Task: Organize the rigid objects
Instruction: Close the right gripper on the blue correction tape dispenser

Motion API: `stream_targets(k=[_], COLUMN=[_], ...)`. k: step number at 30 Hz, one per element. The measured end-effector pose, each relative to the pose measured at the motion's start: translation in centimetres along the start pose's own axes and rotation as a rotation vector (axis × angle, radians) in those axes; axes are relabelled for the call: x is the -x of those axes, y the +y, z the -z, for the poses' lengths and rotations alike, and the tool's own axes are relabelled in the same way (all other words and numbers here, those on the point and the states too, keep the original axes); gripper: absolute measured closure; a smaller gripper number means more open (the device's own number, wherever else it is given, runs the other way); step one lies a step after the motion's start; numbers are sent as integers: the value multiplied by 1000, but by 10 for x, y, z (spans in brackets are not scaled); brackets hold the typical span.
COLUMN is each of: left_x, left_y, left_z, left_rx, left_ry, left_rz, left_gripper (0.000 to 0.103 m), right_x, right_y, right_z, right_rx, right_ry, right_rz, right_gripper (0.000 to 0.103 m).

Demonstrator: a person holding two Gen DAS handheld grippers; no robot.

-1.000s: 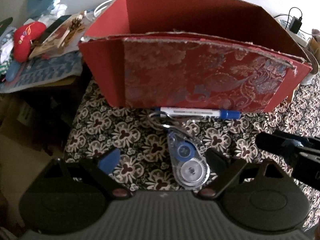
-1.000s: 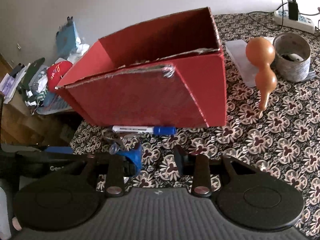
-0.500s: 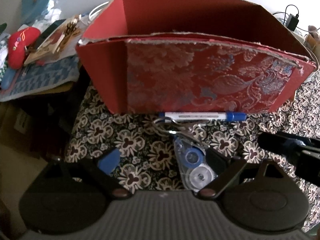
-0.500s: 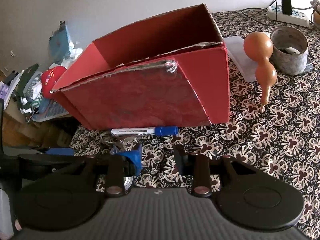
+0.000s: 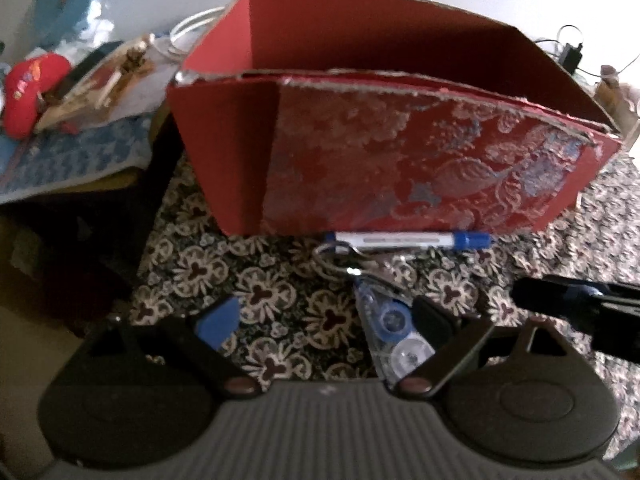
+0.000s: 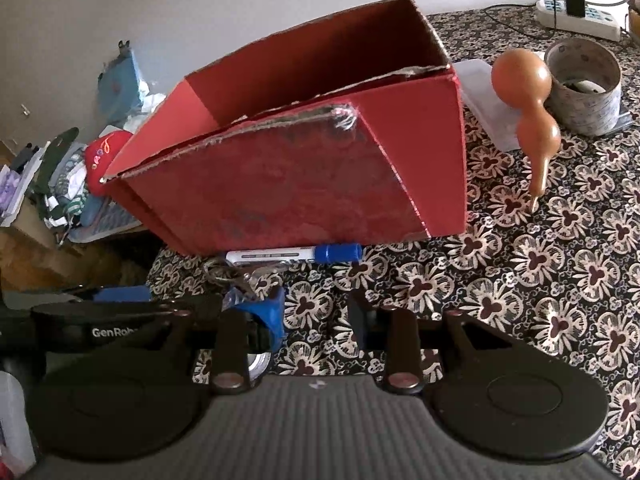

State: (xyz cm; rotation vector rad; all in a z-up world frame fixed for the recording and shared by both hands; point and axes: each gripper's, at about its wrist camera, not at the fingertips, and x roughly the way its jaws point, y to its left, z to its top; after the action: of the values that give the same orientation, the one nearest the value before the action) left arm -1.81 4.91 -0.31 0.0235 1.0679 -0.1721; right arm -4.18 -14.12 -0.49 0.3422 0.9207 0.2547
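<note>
A red open box (image 5: 400, 168) stands on the flowered tablecloth (image 5: 240, 280); it also shows in the right wrist view (image 6: 304, 184). A white marker with a blue cap (image 5: 408, 239) lies along its front wall, also seen in the right wrist view (image 6: 296, 255). A metal key ring (image 5: 340, 260) lies just in front of it. A clear correction-tape dispenser (image 5: 394, 332) lies against the right finger of my open left gripper (image 5: 324, 320). My right gripper (image 6: 316, 316) is open and empty, to the right of the left one.
A brown gourd (image 6: 524, 100), a tape roll (image 6: 584, 84) and a clear plastic lid (image 6: 484, 100) lie right of the box. A power strip (image 6: 576, 20) is at the far right. Clutter with a red pouch (image 5: 28, 92) sits left, beyond the table edge.
My left gripper has shifted left and pulled back a little, so the dispenser now lies at its right finger instead of between the fingers. The right gripper has drawn back slightly.
</note>
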Motion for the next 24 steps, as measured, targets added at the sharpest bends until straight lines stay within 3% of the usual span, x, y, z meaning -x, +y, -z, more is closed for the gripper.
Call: stream_targets(k=[16,24], left_x=[9,4], left_y=[6,-6], left_z=[26,27], left_rx=[-36,-72], left_ry=[35,21], left_rz=[197,237], left_gripper=[10,11], right_x=[-13,-29], right_y=[15,12], right_z=[8,6], right_rx=[82,45], right_ry=[62,111], right_rz=[-114,-167], right_gripper=[86,86])
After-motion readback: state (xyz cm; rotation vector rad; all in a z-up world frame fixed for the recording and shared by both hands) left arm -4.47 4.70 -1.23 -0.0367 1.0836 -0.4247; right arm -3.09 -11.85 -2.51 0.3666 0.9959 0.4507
